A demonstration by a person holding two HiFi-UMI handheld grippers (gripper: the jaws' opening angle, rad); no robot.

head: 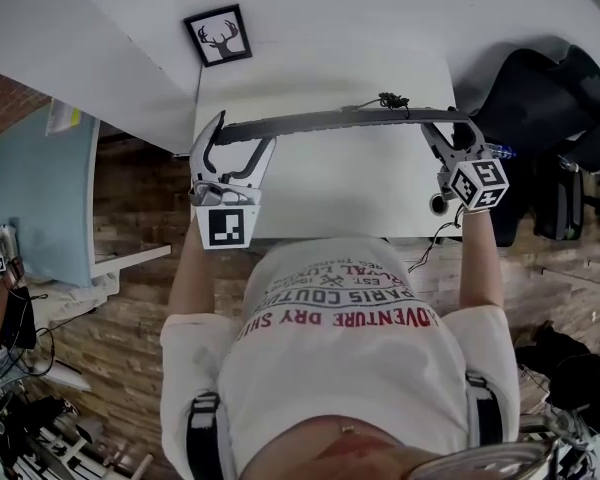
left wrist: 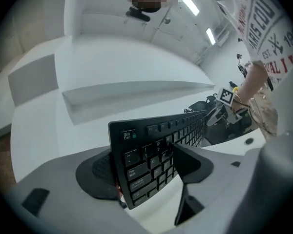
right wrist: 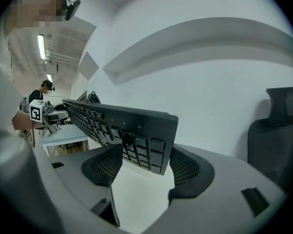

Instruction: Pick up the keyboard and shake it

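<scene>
Plainly keyboard (head: 330, 121) ends sit clamped within left tool (left wrist: 144, 167) and right tool (right wrist: 146, 162)

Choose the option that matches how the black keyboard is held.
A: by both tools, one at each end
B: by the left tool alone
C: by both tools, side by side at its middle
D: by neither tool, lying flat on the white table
A: the black keyboard is clamped at one end by the left tool and at the other by the right tool, turned on edge above the white table.
</scene>
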